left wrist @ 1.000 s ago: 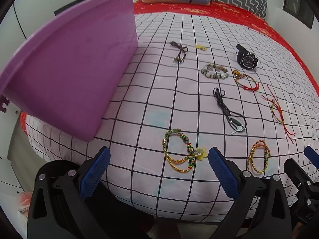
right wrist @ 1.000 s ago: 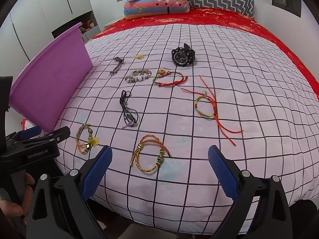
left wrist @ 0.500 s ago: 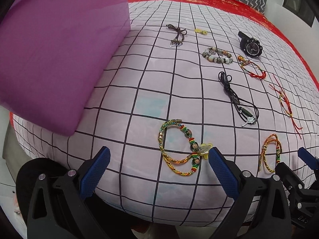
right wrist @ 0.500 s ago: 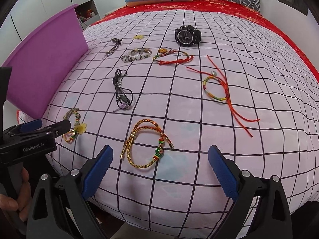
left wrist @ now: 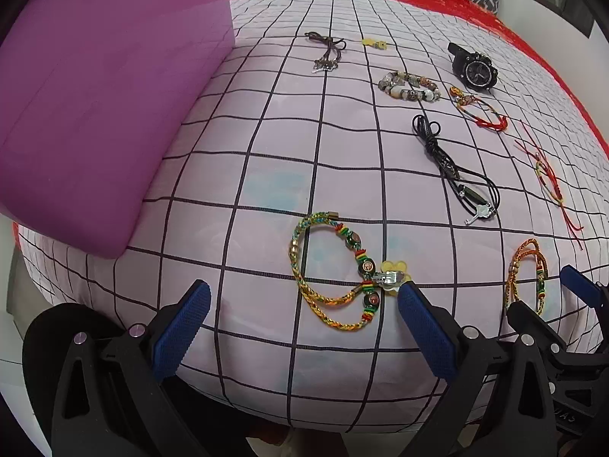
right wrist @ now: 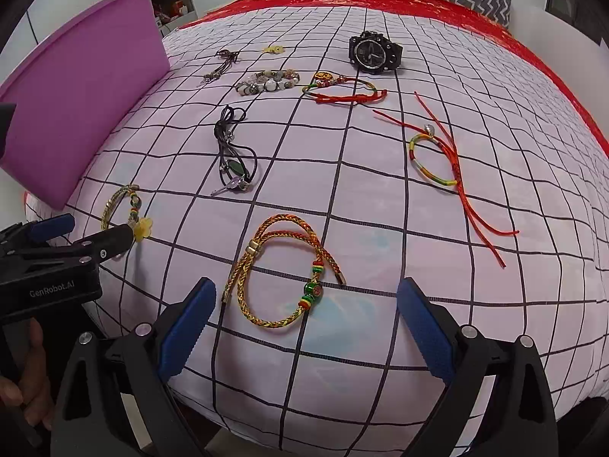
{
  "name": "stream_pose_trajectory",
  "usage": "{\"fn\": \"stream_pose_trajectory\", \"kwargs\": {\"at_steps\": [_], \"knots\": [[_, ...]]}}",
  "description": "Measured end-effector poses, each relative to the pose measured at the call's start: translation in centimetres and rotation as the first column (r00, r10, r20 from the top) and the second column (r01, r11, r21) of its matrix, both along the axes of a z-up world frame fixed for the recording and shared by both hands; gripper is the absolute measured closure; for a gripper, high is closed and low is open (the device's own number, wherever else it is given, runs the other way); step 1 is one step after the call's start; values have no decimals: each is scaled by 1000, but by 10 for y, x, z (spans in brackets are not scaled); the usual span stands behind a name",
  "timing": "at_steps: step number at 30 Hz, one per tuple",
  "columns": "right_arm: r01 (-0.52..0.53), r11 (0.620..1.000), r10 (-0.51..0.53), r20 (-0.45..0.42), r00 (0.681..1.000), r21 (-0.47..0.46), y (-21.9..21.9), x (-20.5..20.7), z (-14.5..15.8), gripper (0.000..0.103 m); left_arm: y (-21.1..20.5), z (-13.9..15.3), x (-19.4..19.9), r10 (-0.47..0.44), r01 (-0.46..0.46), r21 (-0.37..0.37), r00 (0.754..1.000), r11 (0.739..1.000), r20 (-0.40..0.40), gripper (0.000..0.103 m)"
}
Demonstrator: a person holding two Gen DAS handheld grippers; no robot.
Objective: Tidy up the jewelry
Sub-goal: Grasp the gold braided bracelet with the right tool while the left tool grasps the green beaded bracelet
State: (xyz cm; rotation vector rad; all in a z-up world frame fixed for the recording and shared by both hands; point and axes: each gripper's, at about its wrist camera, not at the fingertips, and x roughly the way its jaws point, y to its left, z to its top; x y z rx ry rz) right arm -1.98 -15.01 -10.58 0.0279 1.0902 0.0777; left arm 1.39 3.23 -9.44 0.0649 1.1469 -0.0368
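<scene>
Checked bedsheet [left wrist: 266, 160] holds braided gold bracelets [left wrist: 335, 266]; both grippers [left wrist: 300, 327] [right wrist: 304, 327] gape empty.

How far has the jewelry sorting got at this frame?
Nothing looks sorted: the black watch, stone-bead bracelet and cord necklaces all lie loose on the checked bedsheet. Both grippers are open and empty, the left gripper at the yellow-charm bracelet, the right gripper at the gold braided bracelet. Every piece remains.

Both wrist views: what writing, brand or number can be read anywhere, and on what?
"GenRobot.AI": on the body of the left gripper, seen in the right wrist view.
Letters on the right gripper, left wrist view: partly cut off, unreadable.
Watch face: too small to read.
</scene>
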Motion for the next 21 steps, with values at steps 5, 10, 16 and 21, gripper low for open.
{"fn": "stream_pose_trajectory", "kwargs": {"at_steps": [5,10,16,21], "knots": [[-22,998,22,5,1000,-52,6,1,-5,11,12,-8,6,24,-28,-92,999,995,-35,6],[-34,997,35,6,999,-69,8,2,-7,11,10,-10,6,20,-23,-97,999,995,-31,8],[-50,996,52,21,998,-76,10,0,-5,37,3,-7,3,-11,10,-78,1000,997,-19,38],[-53,996,55,28,998,-66,8,-2,-1,77,6,-1,2,-16,15,-99,1000,995,-9,84]]}}
